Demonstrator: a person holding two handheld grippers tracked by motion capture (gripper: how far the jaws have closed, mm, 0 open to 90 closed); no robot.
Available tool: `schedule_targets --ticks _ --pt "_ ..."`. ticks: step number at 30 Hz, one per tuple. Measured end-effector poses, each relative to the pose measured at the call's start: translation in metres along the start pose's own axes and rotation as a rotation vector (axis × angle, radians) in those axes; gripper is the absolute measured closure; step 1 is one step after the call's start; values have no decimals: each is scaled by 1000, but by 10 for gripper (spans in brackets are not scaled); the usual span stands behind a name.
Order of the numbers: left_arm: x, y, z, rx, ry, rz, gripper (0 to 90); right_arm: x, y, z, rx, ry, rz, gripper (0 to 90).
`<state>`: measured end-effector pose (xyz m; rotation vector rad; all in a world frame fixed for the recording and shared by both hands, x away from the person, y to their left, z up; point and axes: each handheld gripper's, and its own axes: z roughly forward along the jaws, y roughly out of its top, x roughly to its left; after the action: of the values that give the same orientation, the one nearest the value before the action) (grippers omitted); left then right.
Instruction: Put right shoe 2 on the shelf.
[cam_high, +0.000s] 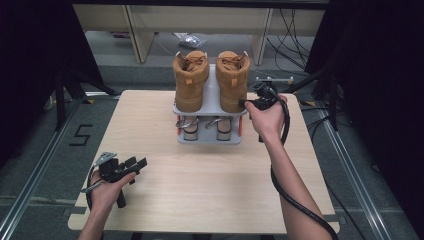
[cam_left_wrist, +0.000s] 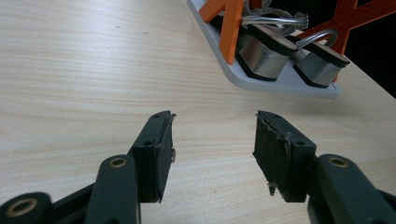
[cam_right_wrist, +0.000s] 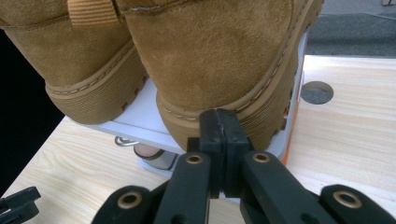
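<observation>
- The right gripper (cam_high: 248, 104) is at the heel of the right boot (cam_high: 233, 80); in the right gripper view its 2 black jaws are pressed together with nothing between them, their tips right at the boot's sole (cam_right_wrist: 219, 116).
- That tan boot stands upright on the top shelf of a small grey rack (cam_high: 214, 95) at the far middle of the wooden table (cam_high: 200, 185), just beside the left boot (cam_high: 190, 80).
- On the rack's lower shelf sit 2 silver shoes (cam_high: 205, 129), between orange supports (cam_left_wrist: 231, 28).
- The left gripper (cam_high: 131, 166) is held low over the table's near left corner, well apart from the rack; its jaws stand apart with only bare wood between them.
- A black cable (cam_high: 295, 200) trails from the right gripper along the person's forearm.
</observation>
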<state>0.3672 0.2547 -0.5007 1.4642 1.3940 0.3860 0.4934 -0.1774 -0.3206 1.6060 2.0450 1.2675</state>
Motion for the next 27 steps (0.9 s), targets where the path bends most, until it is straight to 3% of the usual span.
schedule_targets --ticks 10,11,12,21,27 --pt "1 1 -3 -7 6 1 462 -3 -6 -12 -56 -6 -6 851" --pt "0 1 -3 -8 8 2 461 -5 -6 -13 -60 -15 -27 829" --pt "0 2 -3 -10 8 3 461 -6 -6 -15 -59 -25 -16 788" --pt "-2 1 -3 -13 4 11 462 -22 -15 -27 -84 -66 -57 712" --pt "-2 1 -3 -13 6 11 461 -31 -25 -32 -87 -84 -34 662"
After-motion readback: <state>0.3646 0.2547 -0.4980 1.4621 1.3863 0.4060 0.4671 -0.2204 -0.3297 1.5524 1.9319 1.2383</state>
